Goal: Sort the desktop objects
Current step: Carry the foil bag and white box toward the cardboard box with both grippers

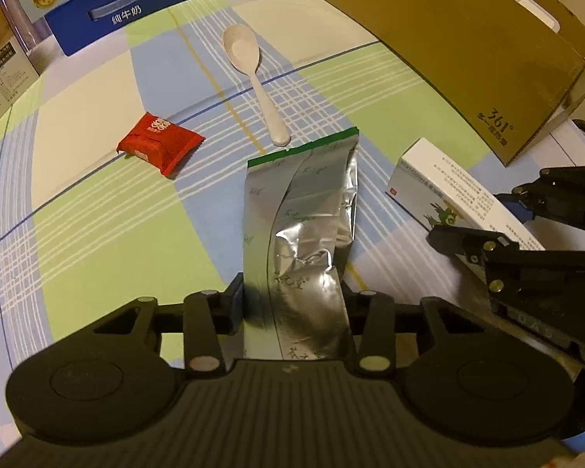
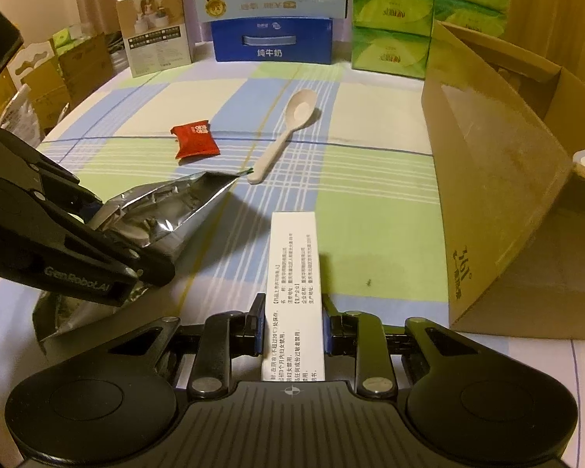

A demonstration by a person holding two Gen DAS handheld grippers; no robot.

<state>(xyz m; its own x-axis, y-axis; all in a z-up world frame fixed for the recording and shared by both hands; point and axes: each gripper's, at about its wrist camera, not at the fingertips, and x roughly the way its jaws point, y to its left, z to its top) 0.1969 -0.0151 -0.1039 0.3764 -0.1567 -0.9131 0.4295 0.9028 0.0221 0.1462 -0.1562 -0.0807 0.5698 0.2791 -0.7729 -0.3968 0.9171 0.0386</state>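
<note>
- Left wrist view: your left gripper (image 1: 294, 304) is clamped on the near end of the silver foil pouch (image 1: 304, 226). The pouch runs straight ahead between the fingers, green-edged seal farthest from you. Gripping the flat end probably keeps the crumpled middle from slipping.
- Just past the pouch tip lies the white plastic spoon (image 1: 253, 78), handle toward you; ahead and to the left sits the red snack packet (image 1: 160, 142). Both rest untouched on the checked tablecloth (image 1: 97, 226).
- To the right, your right gripper (image 1: 526, 249) overlaps the white medicine box (image 1: 448, 195). The brown shoe box (image 1: 468, 50) stands ahead-right, likely the sorting bin.
- Right wrist view: your right gripper (image 2: 292, 327) is closed on the white medicine box (image 2: 294, 273) by its long sides, box pointing forward. That hold suits a rigid carton.
- The brown shoe box (image 2: 499, 202) is close on the right, its open top facing up, so a short swing right should reach it.
- To the left, your left gripper (image 2: 109, 241) holds the silver foil pouch (image 2: 167, 210) with its tip clear of the cloth; the spoon (image 2: 288, 132) and the red snack packet (image 2: 195, 140) lie ahead.
- Whether the medicine box is lifted off the cloth, I cannot tell.
</note>
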